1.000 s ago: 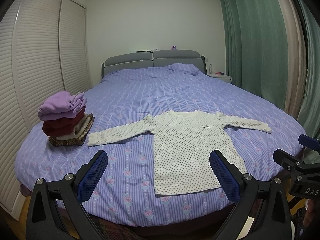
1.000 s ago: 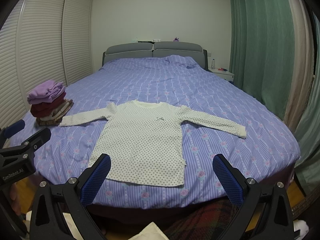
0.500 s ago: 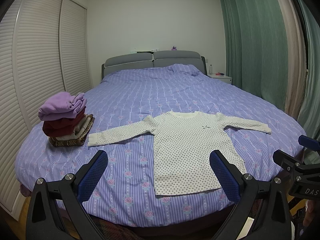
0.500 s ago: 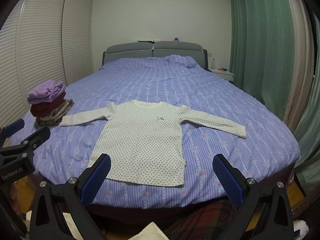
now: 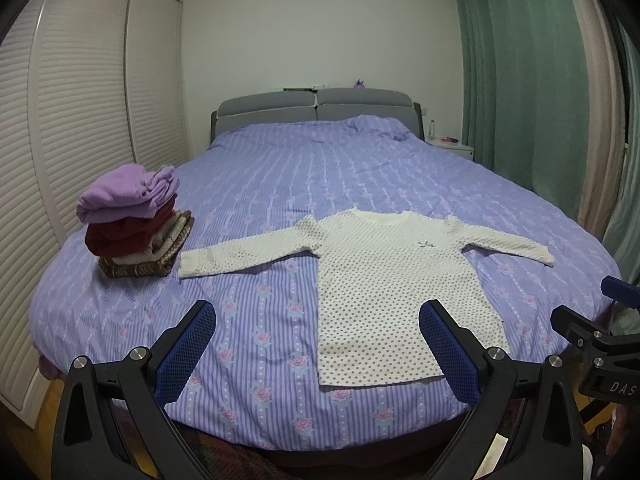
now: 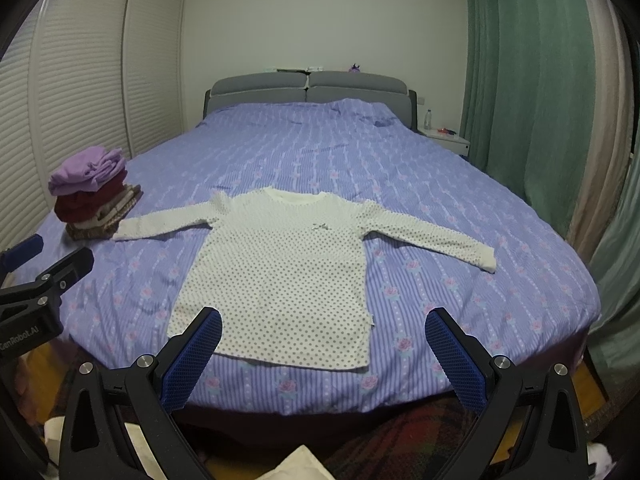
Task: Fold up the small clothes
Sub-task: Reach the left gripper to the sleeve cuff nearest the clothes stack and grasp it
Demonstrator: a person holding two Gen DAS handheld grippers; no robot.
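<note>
I hold the left gripper (image 5: 316, 344) and right gripper (image 6: 322, 354) with jaws wide and empty, the white dotted long-sleeved cotton top (image 6: 280, 276) flat on the bed ahead of both, so I'd pinch each sleeve cuff first and fold inward evenly.
</note>
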